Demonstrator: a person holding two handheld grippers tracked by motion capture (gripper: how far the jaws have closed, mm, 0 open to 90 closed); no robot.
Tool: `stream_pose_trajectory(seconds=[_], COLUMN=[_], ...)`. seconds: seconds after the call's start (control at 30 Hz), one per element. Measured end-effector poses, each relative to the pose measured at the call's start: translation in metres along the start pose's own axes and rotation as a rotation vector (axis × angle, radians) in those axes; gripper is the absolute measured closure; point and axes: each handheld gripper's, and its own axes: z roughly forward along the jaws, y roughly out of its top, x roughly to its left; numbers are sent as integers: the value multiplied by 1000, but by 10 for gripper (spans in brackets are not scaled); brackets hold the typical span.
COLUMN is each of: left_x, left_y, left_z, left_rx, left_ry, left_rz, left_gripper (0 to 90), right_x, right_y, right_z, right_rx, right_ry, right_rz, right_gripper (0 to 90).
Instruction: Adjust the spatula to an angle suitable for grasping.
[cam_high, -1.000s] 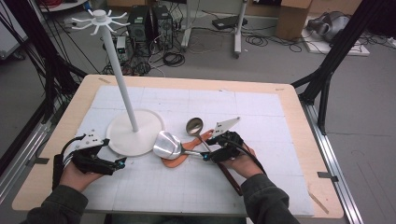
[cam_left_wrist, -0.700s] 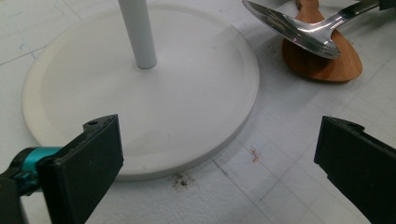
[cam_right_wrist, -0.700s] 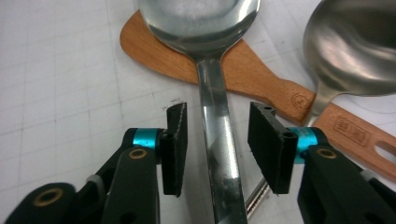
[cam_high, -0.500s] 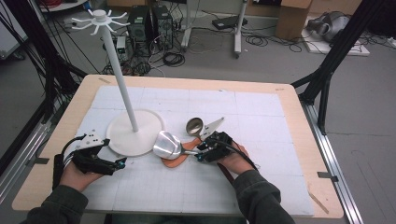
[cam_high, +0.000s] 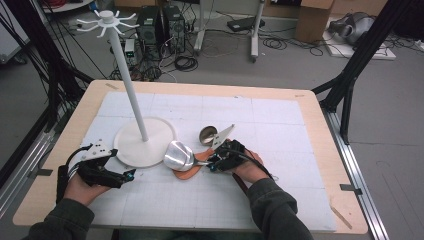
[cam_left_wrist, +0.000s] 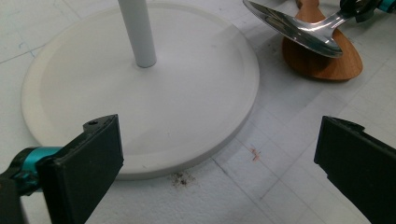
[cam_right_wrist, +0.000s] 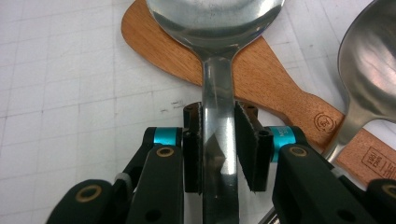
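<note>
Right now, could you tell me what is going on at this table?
A person is working with a gripper in each hand. The right gripper has just been closing on the handle of a metal spoon, which lies across a wooden spatula; its pads look pressed to the handle. The left gripper hangs open beside the base of a white hanging stand. A second spoon lies nearby.

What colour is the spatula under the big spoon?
Reddish-brown wood; the spatula shows best in the right gripper view.
</note>
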Motion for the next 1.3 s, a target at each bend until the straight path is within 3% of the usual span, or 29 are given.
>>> stream_pose_trajectory(seconds=[0.37, 0.5, 0.57, 0.6, 0.63, 0.87, 0.93, 0.97, 1.03, 1.13, 1.3], left_x=[0, 1, 1, 1, 1, 1, 1, 1, 1, 1, 1], left_y=[0, 0, 0, 0, 0, 0, 0, 0, 0, 0, 0], left_z=[0, -1, -1, -1, -1, -2, -2, -2, -2, -2, -3], left_rx=[-4, -7, -9, -9, -9, -12, -11, -9, -14, -14, -14], left_ry=[3, 3, 3, 2, 1, 2, 0, -1, 0, 2, 2], left_rz=[-3, -3, -5, -5, -5, -4, -6, -6, -6, -7, -5], left_gripper=[17, 17, 17, 18, 17, 17, 17, 17, 17, 17, 17], right_x=[6, 8, 9, 10, 11, 1, -1, -2, -1, -1, -2], right_y=[5, 13, 19, 20, 22, 19, 18, 17, 18, 18, 14], right_z=[0, -7, -15, -16, -16, -8, -5, -4, -3, -2, -4], right_rx=[17, -48, -78, -82, -63, -28, 4, -26, -6, -20, -19], right_ry=[34, 49, 46, 38, 8, -6, -8, 12, -7, -14, 12], right_rz=[-51, -53, -67, -83, -108, -53, -64, -49, -67, -53, -41], right_gripper=[743, 796, 883, 884, 876, 777, 828, 820, 775, 682, 603])
